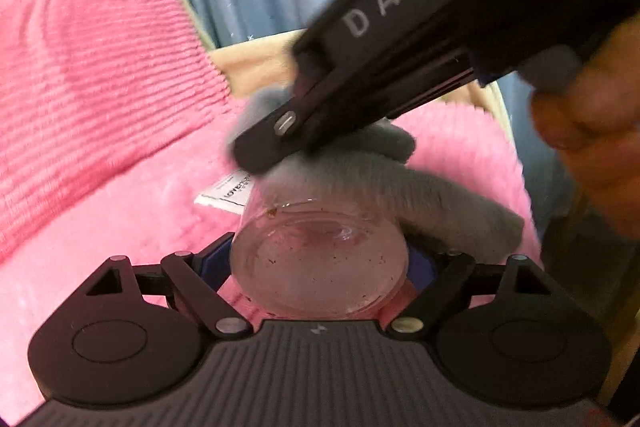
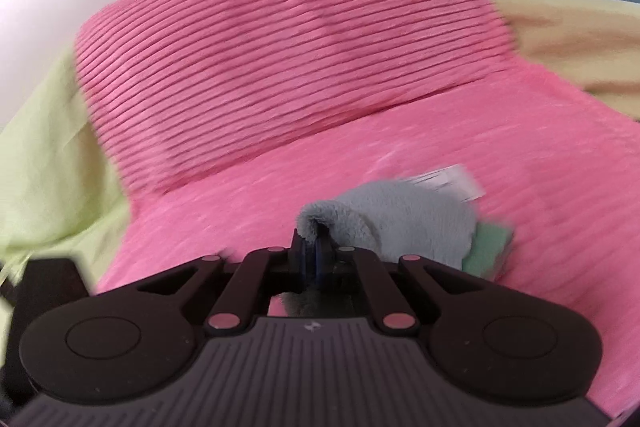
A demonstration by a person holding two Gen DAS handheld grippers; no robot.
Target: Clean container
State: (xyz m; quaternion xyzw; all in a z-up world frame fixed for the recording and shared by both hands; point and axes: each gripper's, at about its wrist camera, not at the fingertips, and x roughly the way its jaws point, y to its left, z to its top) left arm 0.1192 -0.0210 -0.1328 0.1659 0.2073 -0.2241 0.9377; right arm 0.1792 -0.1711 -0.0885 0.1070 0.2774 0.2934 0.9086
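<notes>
- Jar: clear glass, round, lying on its side with its flat base toward the left wrist camera; brown specks and a reddish smear show on the glass. It sits clamped between the blue-padded fingers of the left gripper.
- Cloth: grey, plush and fuzzy, bunched at the jar's far end, draping over its right side.
- Right gripper: black, jaws closed on a fold of the cloth; in the left view it angles down onto the cloth at the jar's mouth, blurred. A hand holds it.
- Green pad: flat, partly under the cloth; material unclear.
- Label: white, printed, beside the jar.
- Blanket: pink, fleecy, beneath everything.
- Cushion: pink, ribbed, beyond.
</notes>
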